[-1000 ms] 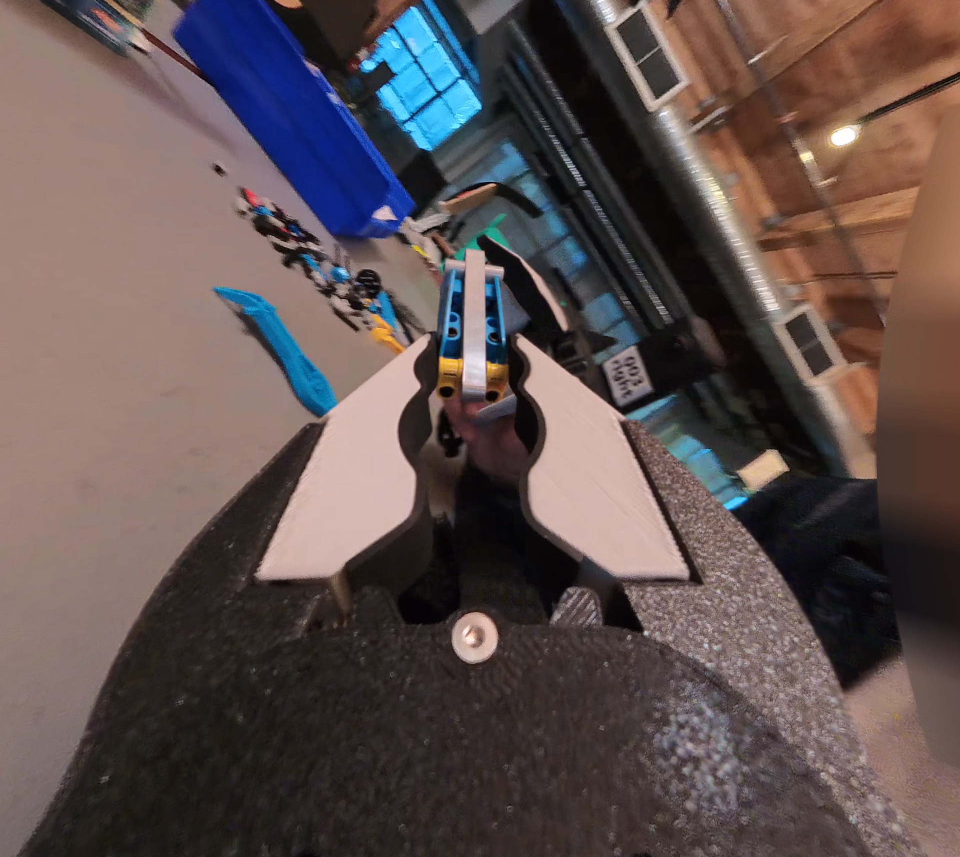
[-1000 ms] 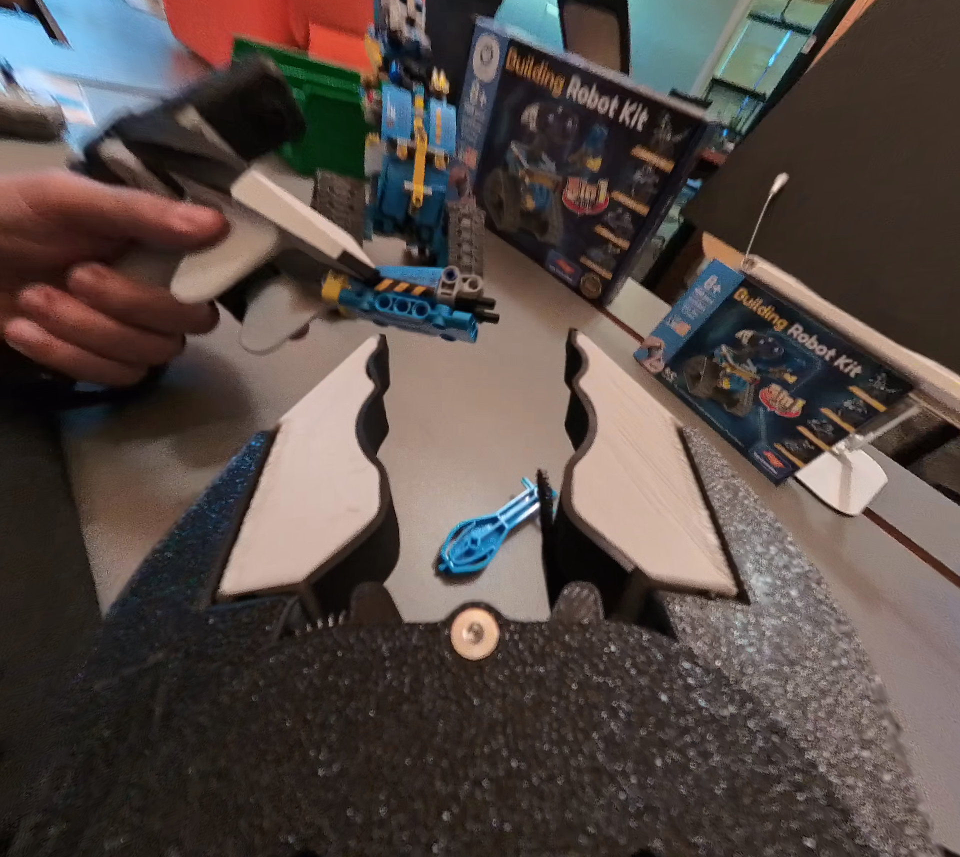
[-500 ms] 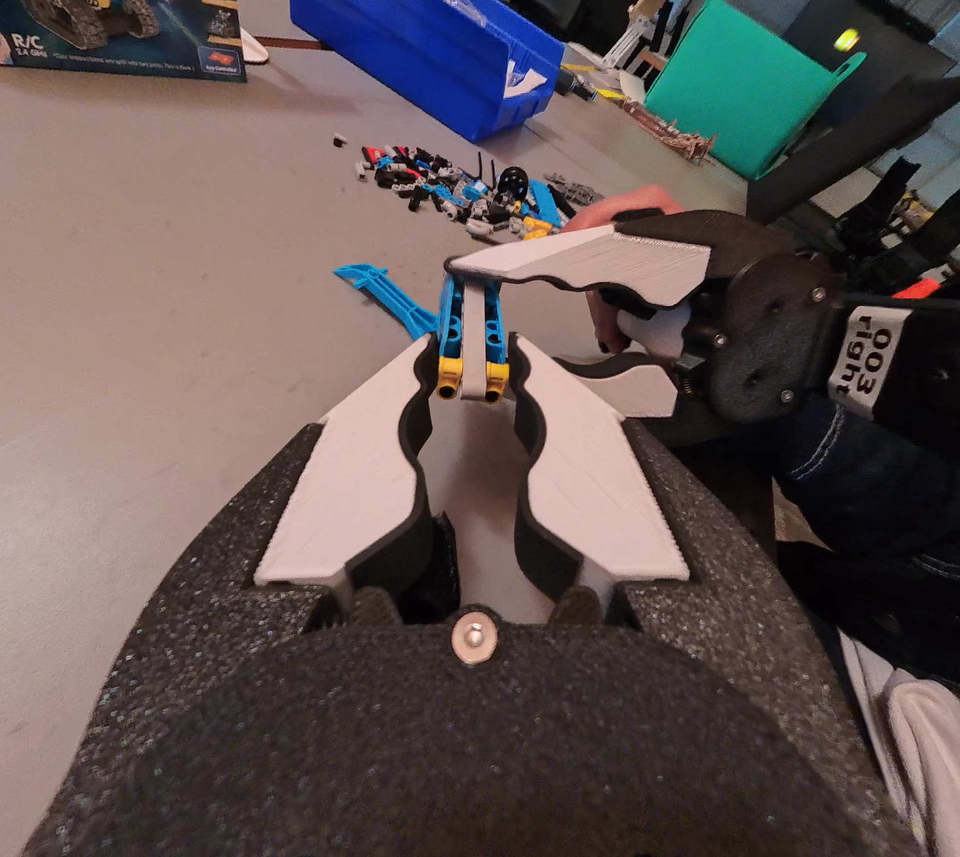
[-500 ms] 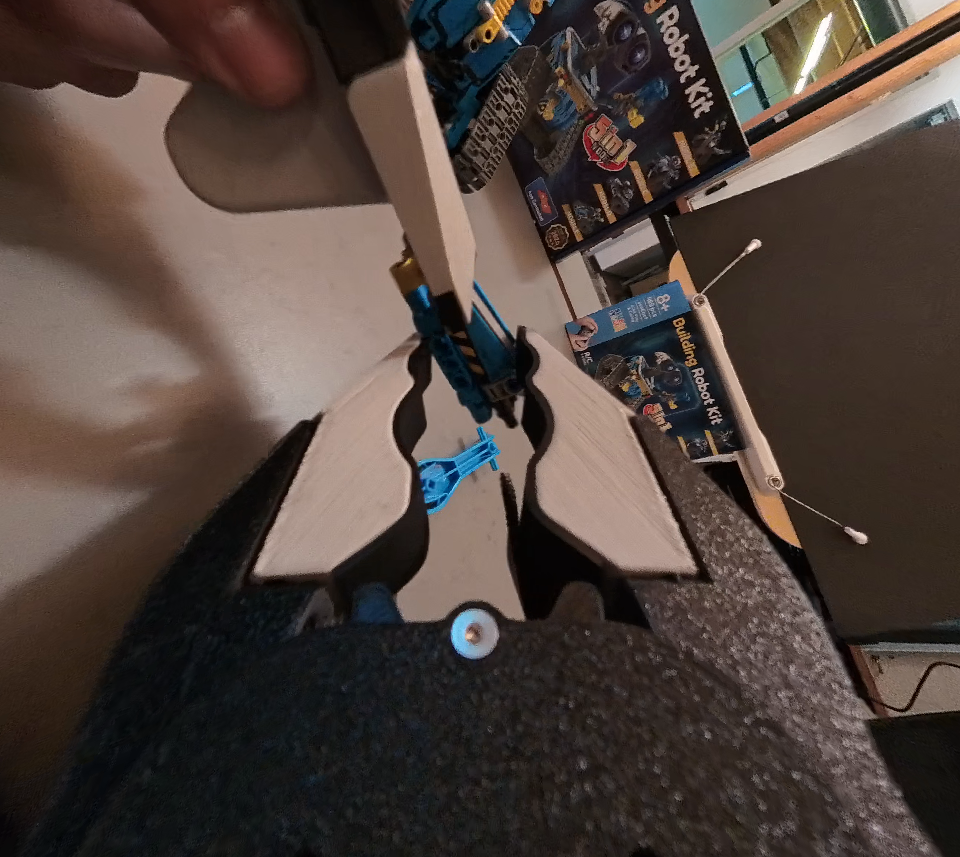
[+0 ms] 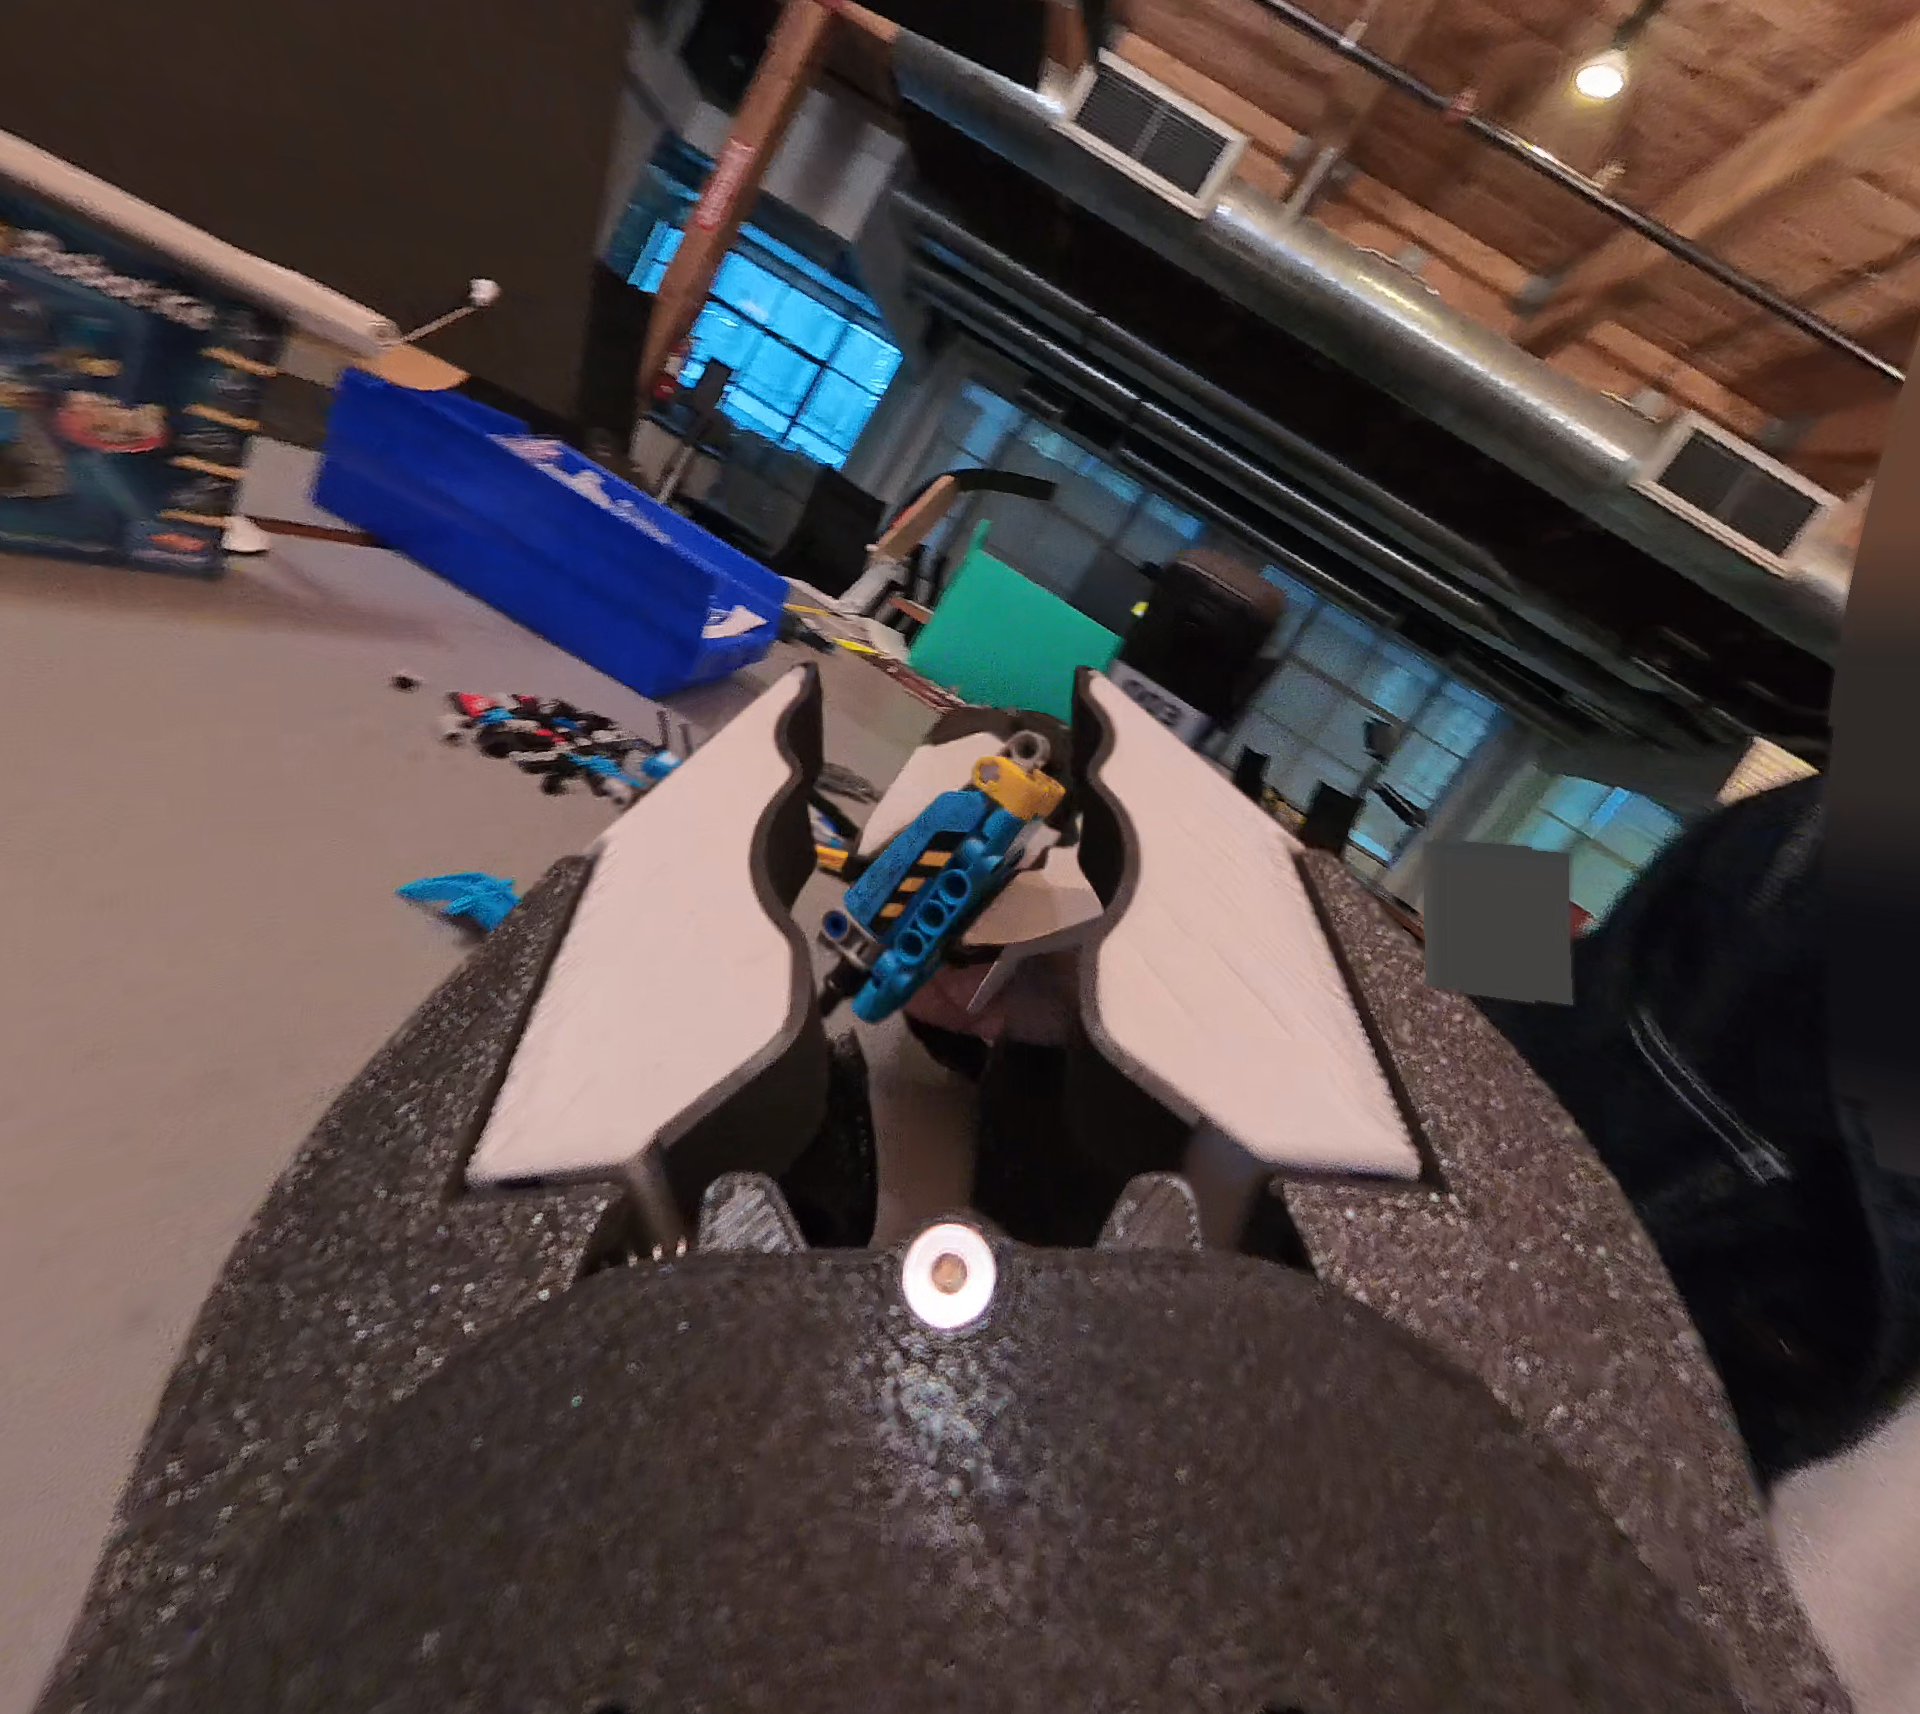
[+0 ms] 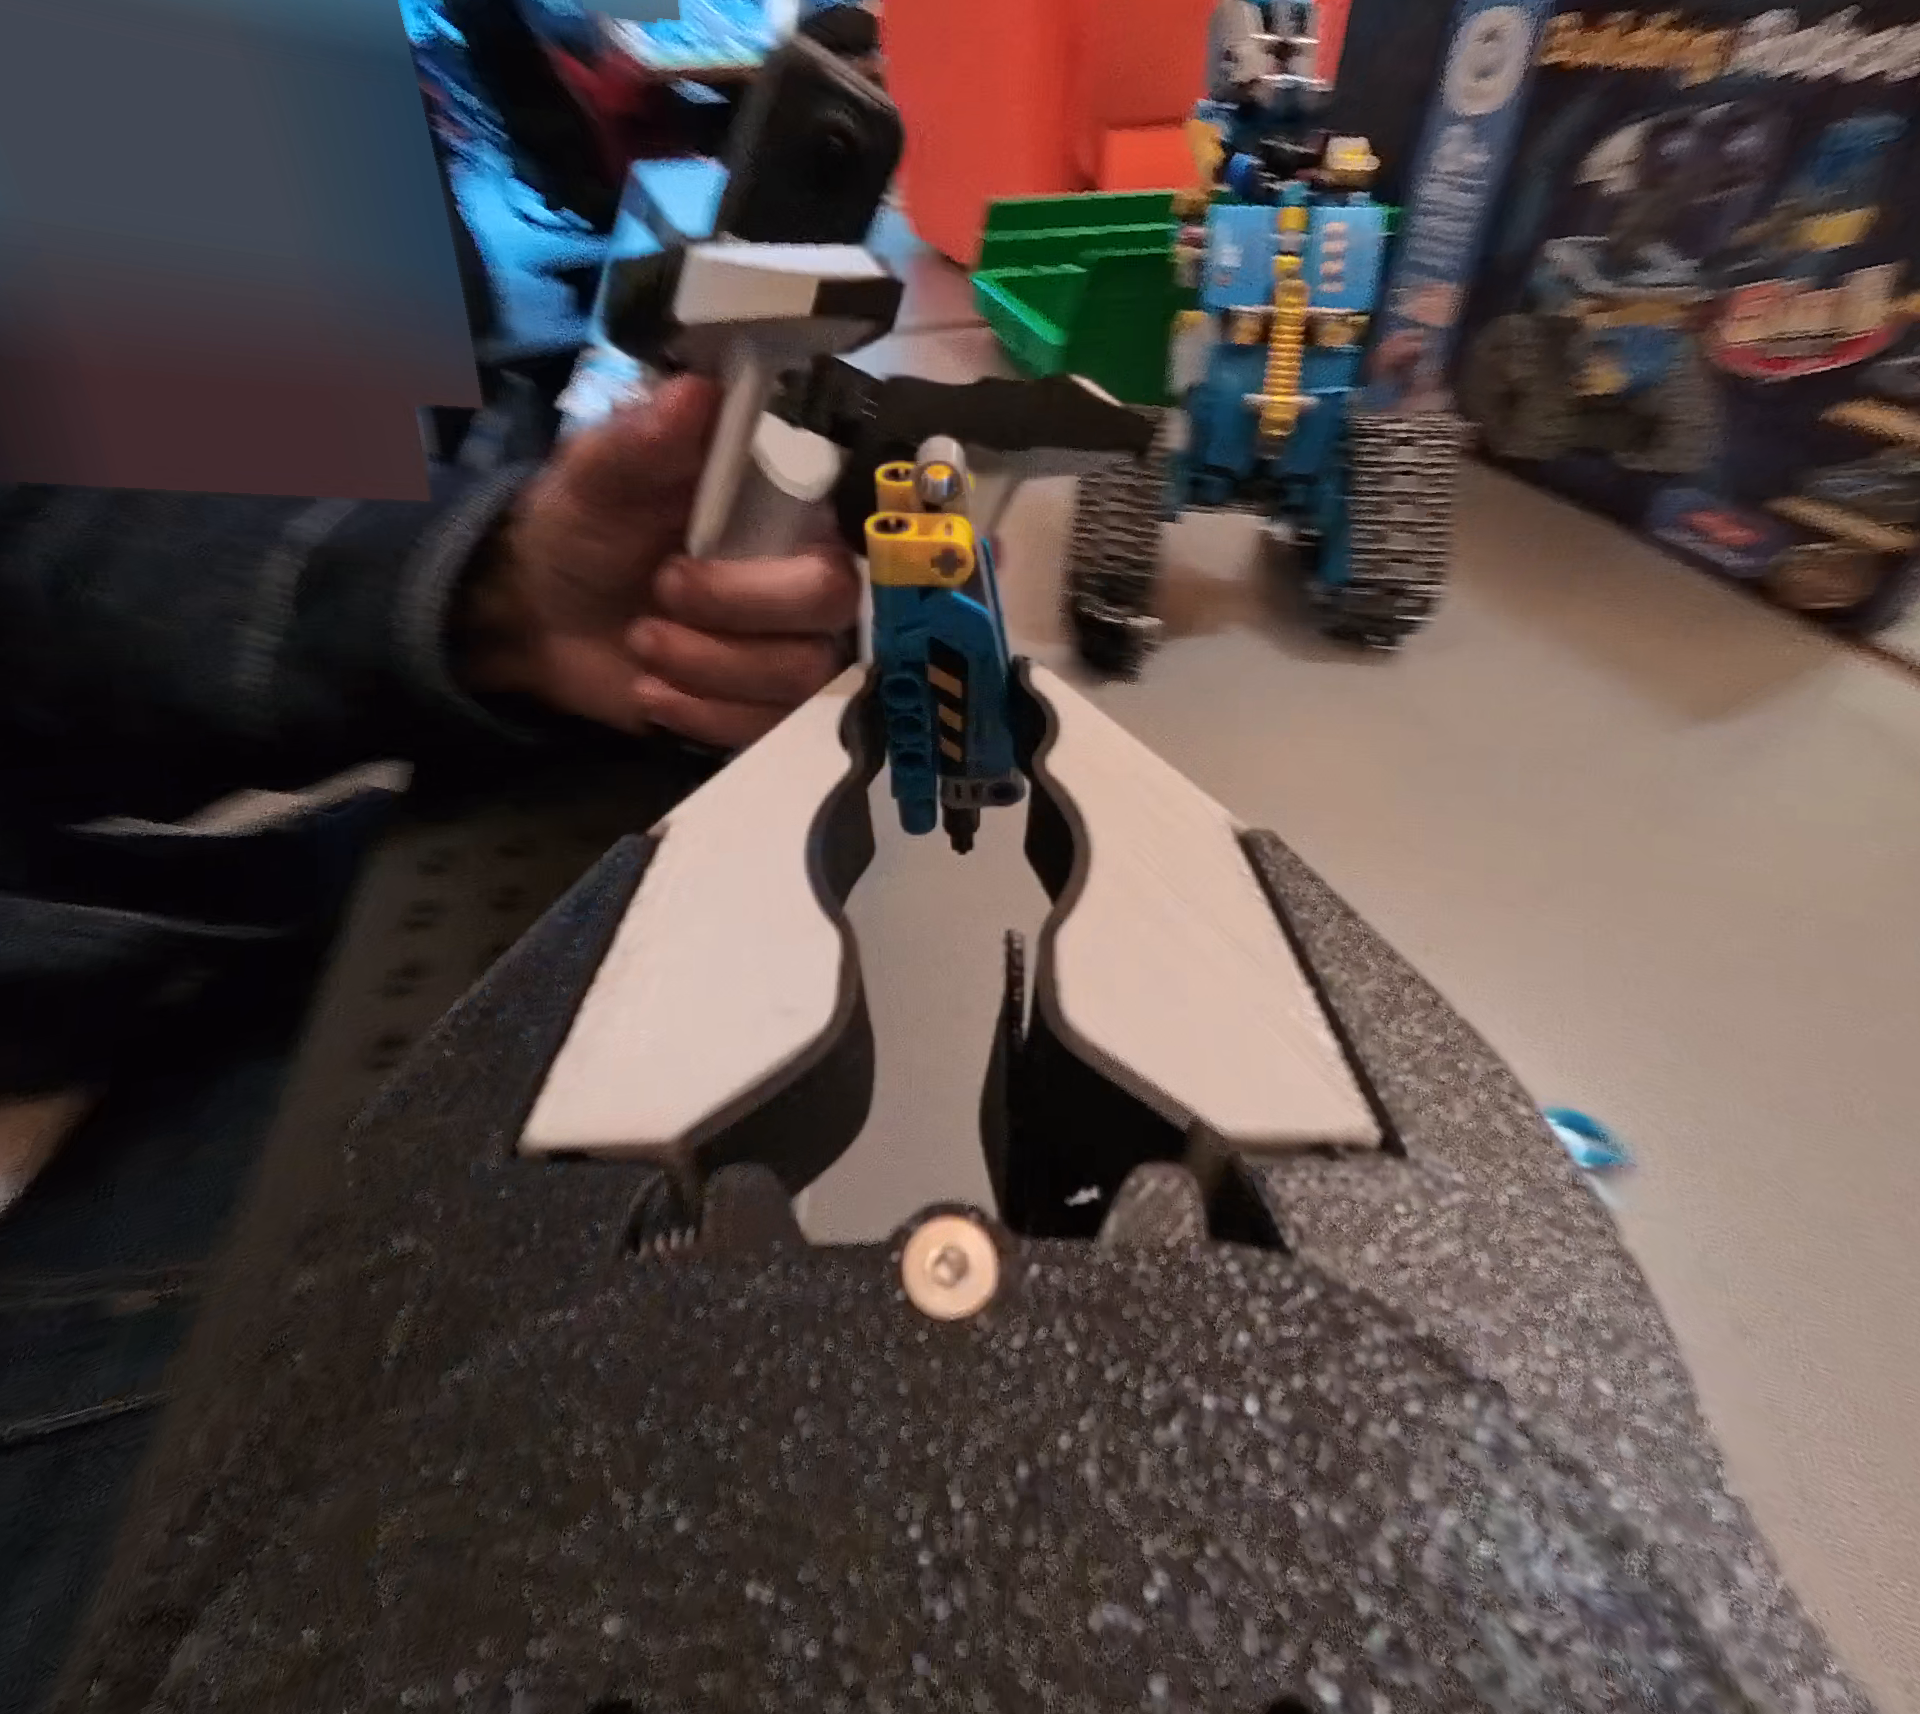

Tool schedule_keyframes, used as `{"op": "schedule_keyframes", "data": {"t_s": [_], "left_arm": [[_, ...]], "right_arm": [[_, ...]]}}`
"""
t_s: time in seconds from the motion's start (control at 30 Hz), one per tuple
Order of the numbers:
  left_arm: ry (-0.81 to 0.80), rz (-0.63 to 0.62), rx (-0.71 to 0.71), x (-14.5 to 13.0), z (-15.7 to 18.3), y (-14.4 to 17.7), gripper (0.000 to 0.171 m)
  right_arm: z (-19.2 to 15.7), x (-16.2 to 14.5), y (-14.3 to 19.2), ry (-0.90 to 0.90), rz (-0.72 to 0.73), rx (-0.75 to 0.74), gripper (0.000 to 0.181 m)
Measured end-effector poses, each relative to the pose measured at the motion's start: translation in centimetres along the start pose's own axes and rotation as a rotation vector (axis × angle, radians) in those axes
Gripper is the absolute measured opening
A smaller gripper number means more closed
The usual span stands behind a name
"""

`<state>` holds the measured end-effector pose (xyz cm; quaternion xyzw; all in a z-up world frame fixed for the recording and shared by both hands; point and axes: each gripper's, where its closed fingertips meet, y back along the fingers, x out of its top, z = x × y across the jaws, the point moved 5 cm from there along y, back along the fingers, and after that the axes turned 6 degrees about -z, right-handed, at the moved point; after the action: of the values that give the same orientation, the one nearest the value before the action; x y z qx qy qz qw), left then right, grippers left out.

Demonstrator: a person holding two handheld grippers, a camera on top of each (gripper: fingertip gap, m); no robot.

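- We are holding a small blue and yellow brick assembly (image 6: 935, 677) up in the air above the table (image 6: 1455, 833), well clear of the surface.
- The right gripper (image 6: 940, 719) is pinching the assembly by its lower blue part, with the yellow end standing upright above the fingertips; gripping low seems to leave the yellow end free.
- Our left gripper (image 5: 943, 708) is hanging spread with nothing between its fingers. In its view the assembly (image 5: 935, 875) lies beyond the gap, tilted, held by the other gripper's pale fingers (image 5: 925, 791).
- In the right view the left gripper (image 6: 935, 407) is sitting just behind the assembly, gripped in a hand (image 6: 644, 584).
- Past the assembly on the table, a blue tracked robot model (image 6: 1268, 376) is standing, with a green bin (image 6: 1081, 282) and an orange bag (image 6: 1070, 12) behind it and a dark kit box (image 6: 1683, 230) beside it.
- Left of the assembly in the left view, loose parts (image 5: 540, 729) are lying scattered in front of a blue bin (image 5: 540, 521), and a blue piece (image 5: 457, 895) is lying nearer.
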<state>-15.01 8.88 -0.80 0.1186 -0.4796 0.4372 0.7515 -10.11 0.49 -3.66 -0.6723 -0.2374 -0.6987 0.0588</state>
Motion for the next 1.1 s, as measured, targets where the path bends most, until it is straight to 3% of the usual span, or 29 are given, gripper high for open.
{"op": "schedule_keyframes", "data": {"t_s": [0.07,0.17,0.43,0.57,0.6,0.73,0.83,1.0,1.1], "left_arm": [[-0.036,-0.045,-0.091,-0.2,1.3,-0.2,0.048],[-0.124,-0.252,-0.122,-2.3,2.0,-0.2,0.048],[-0.229,-0.392,-0.085,-4.1,2.0,-0.6,0.018],[-0.332,-0.393,0.030,-3.8,1.3,-0.4,0.018],[-0.376,-0.402,0.078,-3.9,1.0,-0.2,0.018],[-0.516,-0.493,0.261,-4.7,-1.0,0.3,0.018],[-0.471,-0.524,0.303,-5.1,-2.0,0.4,0.018],[-0.301,-0.596,0.389,-5.9,-4.4,0.8,0.018],[-0.293,-0.614,0.403,-6.1,-4.7,0.7,0.019]], "right_arm": [[-0.9,0.3,0.2,-0.131,0.036,0.183,0.022],[-1.3,0.4,0.4,-0.241,0.047,0.308,0.022],[-2.3,-1.2,-1.0,-0.180,-0.095,0.309,0.022],[-0.7,-1.8,-0.6,-0.154,-0.113,0.192,0.028],[0.3,-2.3,-0.1,-0.140,-0.144,0.128,0.034],[6.1,-5.3,3.3,-0.151,-0.306,-0.204,0.033],[7.0,-7.4,4.7,-0.139,-0.414,-0.237,0.036],[6.7,-9.0,3.3,-0.123,-0.531,-0.230,0.041],[7.6,-8.5,2.9,-0.173,-0.510,-0.307,0.042]]}}
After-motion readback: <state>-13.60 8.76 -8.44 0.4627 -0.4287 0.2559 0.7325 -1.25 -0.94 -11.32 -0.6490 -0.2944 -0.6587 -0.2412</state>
